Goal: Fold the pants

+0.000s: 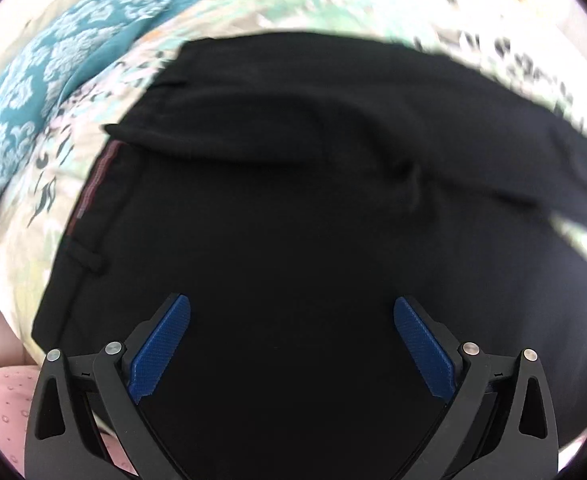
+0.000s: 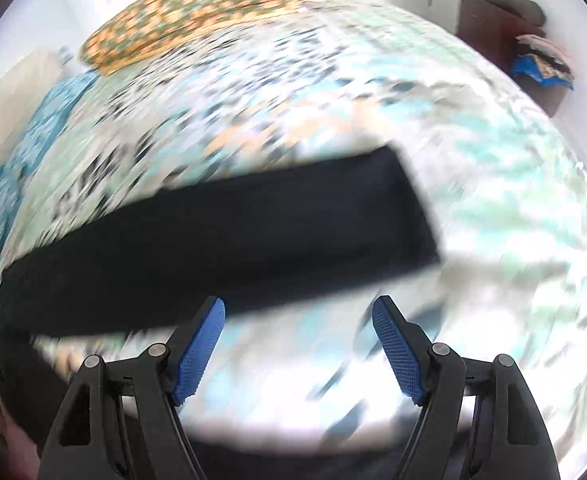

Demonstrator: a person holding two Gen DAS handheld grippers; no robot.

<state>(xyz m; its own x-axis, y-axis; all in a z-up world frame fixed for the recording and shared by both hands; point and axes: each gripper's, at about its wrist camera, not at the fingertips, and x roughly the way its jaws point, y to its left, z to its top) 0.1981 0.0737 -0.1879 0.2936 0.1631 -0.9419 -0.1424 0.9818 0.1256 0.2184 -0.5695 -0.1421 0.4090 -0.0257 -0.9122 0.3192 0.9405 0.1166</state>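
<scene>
Setting: a bed is seen, covered with a pale floral bedsheet in mint, white and peach point(image 2: 493, 168); much of the right wrist view is blurred.

Task's thing: a pair of black fabric pants point(image 1: 277, 208) is laid flat on the bed. In the left wrist view the waistband end is shown, with a dark red striped lining point(image 1: 100, 176) exposed along its left edge and one flap of cloth lapped across the upper part.

Leg portion: in the right wrist view the pants point(image 2: 221, 248) are seen as a long black band, its long axis running from lower left to upper right and ending in a squared hem.

Left gripper point(image 1: 292, 344): it is held over the wide black cloth, the blue-padded jaws spread wide with nothing between them.

Right gripper point(image 2: 298, 344): the jaws are likewise spread wide and empty; bare sheet is seen between them, and the leg band lies just ahead and to the left.

Key relation: the left gripper is judged nearer the waistband end, the right gripper nearer the hem end.

Other things: a teal and white patterned cloth point(image 1: 53, 60) is seen at the bed's left, and an orange and green patterned pillow point(image 2: 189, 12) at its far end.
</scene>
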